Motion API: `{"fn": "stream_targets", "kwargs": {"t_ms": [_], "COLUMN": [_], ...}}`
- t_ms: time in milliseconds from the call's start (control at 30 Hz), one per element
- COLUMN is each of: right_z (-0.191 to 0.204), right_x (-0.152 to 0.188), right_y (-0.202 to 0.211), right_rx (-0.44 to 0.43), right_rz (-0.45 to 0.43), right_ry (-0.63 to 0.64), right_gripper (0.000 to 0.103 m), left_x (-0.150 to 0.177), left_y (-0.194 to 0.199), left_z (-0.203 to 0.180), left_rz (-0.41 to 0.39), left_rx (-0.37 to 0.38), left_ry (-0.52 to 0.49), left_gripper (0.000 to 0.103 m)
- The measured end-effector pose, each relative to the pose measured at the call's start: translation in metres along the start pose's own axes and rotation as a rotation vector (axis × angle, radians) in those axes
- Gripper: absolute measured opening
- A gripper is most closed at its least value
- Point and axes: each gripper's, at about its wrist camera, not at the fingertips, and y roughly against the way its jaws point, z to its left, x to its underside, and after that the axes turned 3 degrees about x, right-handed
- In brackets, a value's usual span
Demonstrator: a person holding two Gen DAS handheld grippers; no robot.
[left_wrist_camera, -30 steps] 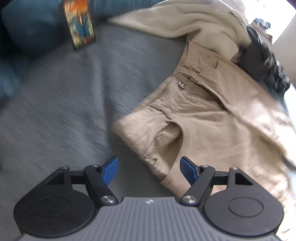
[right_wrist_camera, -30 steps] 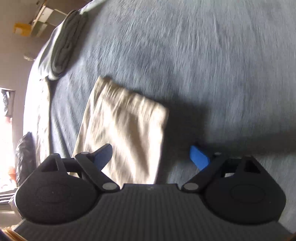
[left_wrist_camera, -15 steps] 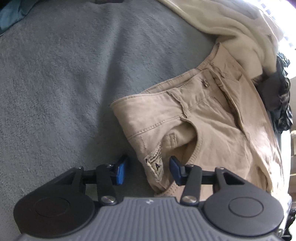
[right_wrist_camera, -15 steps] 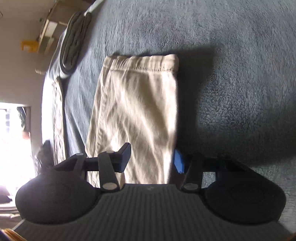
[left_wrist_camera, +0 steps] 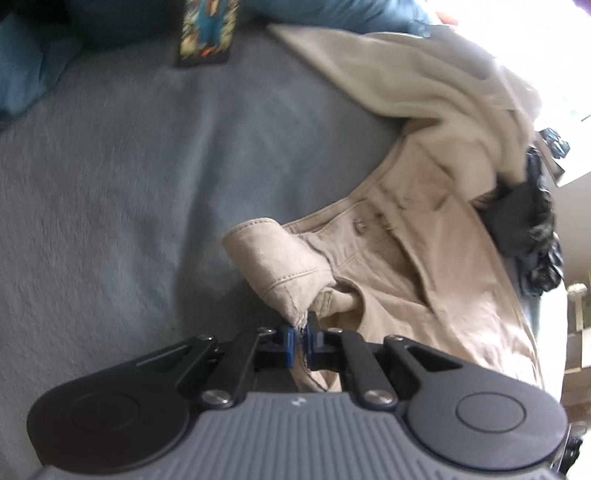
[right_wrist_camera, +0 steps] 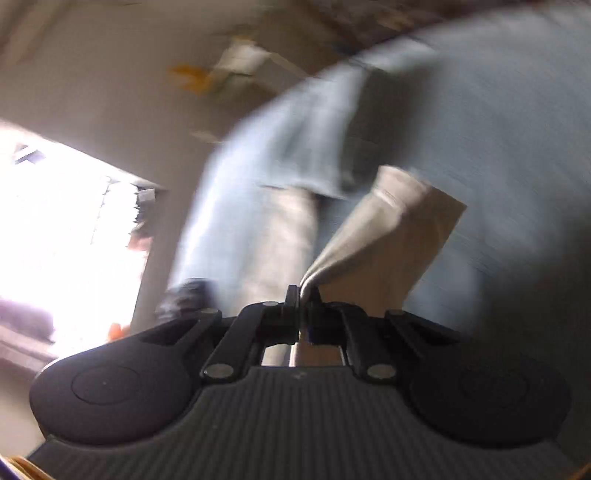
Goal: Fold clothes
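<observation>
beige cotton trousers [left_wrist_camera: 424, 280] lie on a grey blanket [left_wrist_camera: 122, 192], near its right side, and one corner of the waistband is rolled up off the surface. the left gripper [left_wrist_camera: 301, 332] has its two blue pads pressed together on the frayed edge of this corner, so it is pinching the trousers. to the left of the waistband the blanket is bare and wide; behind it a cream garment [left_wrist_camera: 436, 85] covers the upper waistband, and a black cloth [left_wrist_camera: 532, 225] lies just beside at the right. a blue pillow [left_wrist_camera: 33, 70] and a printed card [left_wrist_camera: 208, 31] sit at the far edge. in the right view, which is blurred, the right gripper [right_wrist_camera: 302, 295] is closed on a fold of the trouser leg [right_wrist_camera: 388, 236], and the hem end hangs lifted above the blanket [right_wrist_camera: 498, 129]. this gripper points toward the edge of the bed, with a wall [right_wrist_camera: 92, 74] and a bright window [right_wrist_camera: 59, 221] beyond
</observation>
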Motion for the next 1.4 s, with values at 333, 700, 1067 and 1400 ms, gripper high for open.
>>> {"fn": "stream_targets", "kwargs": {"t_ms": [333, 700, 1067, 1400], "right_z": [-0.097, -0.151, -0.015, 0.025], "right_x": [0.016, 0.020, 0.046, 0.125], "right_y": [0.011, 0.022, -0.024, -0.140], "right_rx": [0.171, 0.458, 0.318, 0.194], "right_rz": [0.027, 0.061, 0.096, 0.415], "right_ry": [-0.091, -0.026, 0.734, 0.976], "right_gripper": [0.002, 0.011, 0.013, 0.004], "left_x": [0.010, 0.017, 0.060, 0.109], "left_y": [-0.032, -0.014, 0.021, -0.045], "left_z": [0.024, 0.027, -0.029, -0.038], "left_rz": [0.057, 0.016, -0.138, -0.031], "left_rx": [-0.084, -0.108, 0.004, -0.159], "left_ry": [-0.117, -0.391, -0.712, -0.902], "left_gripper": [0.007, 0.054, 0.058, 0.065]}}
